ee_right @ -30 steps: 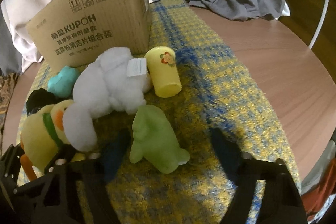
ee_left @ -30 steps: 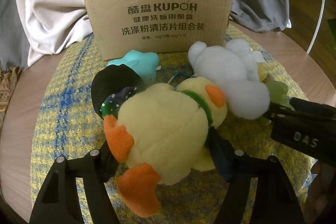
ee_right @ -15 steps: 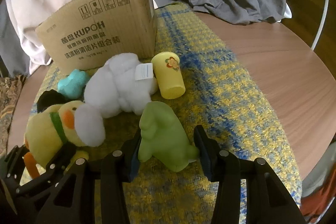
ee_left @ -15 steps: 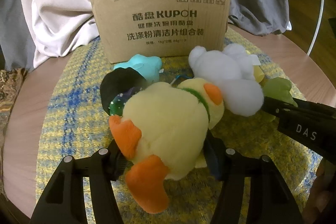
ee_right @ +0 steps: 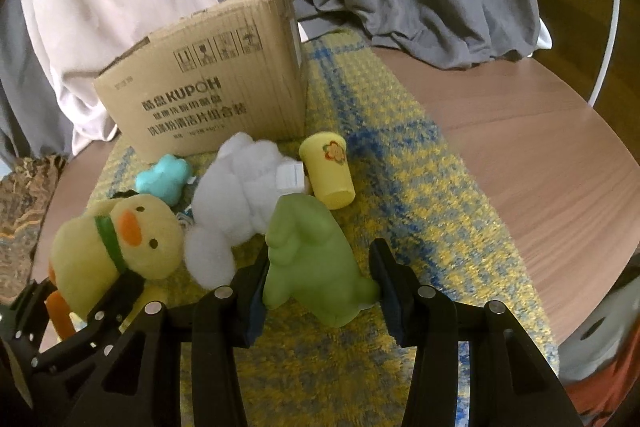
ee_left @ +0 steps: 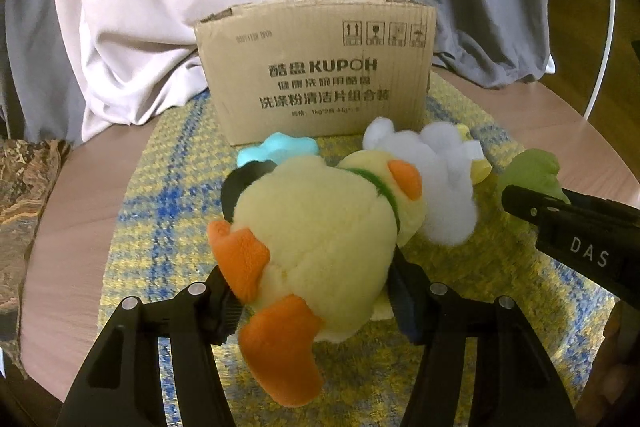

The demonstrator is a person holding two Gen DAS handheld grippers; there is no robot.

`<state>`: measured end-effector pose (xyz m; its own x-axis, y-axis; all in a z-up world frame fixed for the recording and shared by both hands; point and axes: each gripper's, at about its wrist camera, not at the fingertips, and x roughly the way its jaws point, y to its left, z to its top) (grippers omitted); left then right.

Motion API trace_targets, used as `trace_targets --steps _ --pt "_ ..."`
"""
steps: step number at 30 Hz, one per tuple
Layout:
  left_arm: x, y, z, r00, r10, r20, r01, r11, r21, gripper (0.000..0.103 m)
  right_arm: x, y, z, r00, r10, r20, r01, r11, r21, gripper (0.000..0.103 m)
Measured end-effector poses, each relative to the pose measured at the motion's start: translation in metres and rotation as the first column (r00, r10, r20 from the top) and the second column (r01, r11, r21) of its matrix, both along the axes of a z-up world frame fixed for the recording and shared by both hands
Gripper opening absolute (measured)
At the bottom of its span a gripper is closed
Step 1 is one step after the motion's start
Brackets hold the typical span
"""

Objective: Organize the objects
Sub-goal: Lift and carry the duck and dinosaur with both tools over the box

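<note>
2 handheld grippers each clamp a soft toy on a round wooden table (ee_right: 540, 155) covered by a yellow-and-blue woven mat (ee_right: 404, 163). The left gripper (ee_left: 312, 287) is closed on the body of a yellow plush duck (ee_left: 320, 227), its fingers pressed into the plush on both sides; the duck lies with its orange feet toward the camera and its beak pointing to 2 o'clock. The right gripper (ee_right: 320, 287) squeezes a green plush toy (ee_right: 312, 259) between its 2 blue-padded fingers (ee_right: 256, 287).

A white plush toy (ee_right: 240, 195) lies between the 2 held toys, touching the duck's head in the left wrist view. At 12 o'clock from the green toy, a yellow cup (ee_right: 328, 171) with a flower print lies tilted on the mat, just beside the white plush. A teal star-shaped toy (ee_left: 280, 147) sits at 11 o'clock from the duck, near the foot of an open cardboard box (ee_left: 320, 67) printed "KUPOH." A black object (ee_left: 244, 183) is partly hidden behind the duck. Grey and white cloth (ee_left: 160, 7) hangs behind the box.
</note>
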<state>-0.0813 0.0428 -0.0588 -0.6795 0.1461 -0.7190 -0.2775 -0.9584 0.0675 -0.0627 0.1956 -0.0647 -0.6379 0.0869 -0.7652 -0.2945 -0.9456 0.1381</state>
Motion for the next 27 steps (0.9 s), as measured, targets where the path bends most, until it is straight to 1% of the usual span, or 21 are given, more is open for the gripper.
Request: trace_targets --steps 8,15,27 --pt "0.000 0.000 0.015 1.000 0.006 -0.024 -0.006 1.000 0.002 0.060 0.004 0.000 0.013 1.000 0.005 -0.021 -0.005 1.000 0.006 0.047" --pt "-0.004 -0.003 0.024 0.999 0.018 -0.031 -0.018 1.000 0.013 0.060 0.006 -0.004 0.027 0.999 0.016 -0.039 -0.015 0.999 0.031 0.047" --pt "-0.012 -0.005 0.047 0.997 0.027 -0.067 -0.024 0.999 0.044 0.060 0.000 -0.008 0.058 0.996 0.039 -0.085 -0.032 0.996 0.085 0.047"
